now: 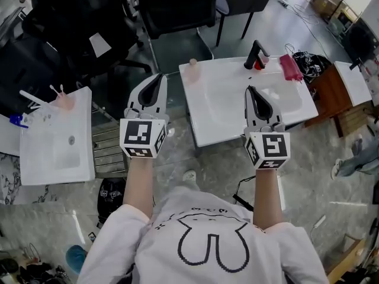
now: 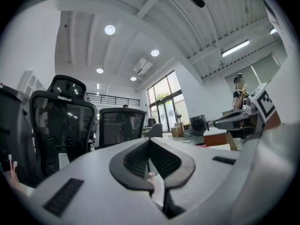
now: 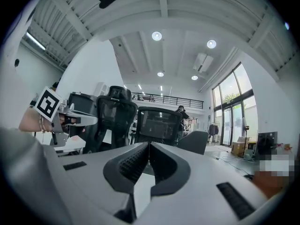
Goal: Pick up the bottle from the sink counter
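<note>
Pinkish bottle (image 1: 192,65) on sink counter (image 1: 213,123), ahead between left fingers (image 1: 154,89) and right fingers (image 1: 258,103), both closed, empty

Head view overhead; gripper views level

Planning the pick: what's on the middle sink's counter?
A black faucet, a pink object beside it, a pale bottle at the far left corner. The right gripper covers part of the basin.

The sink counter (image 1: 213,123) is white, its faucet (image 1: 256,55) black. At its eleven o'clock stands a pale pink bottle (image 1: 192,71); at one o'clock, a magenta item (image 1: 291,67).
</note>
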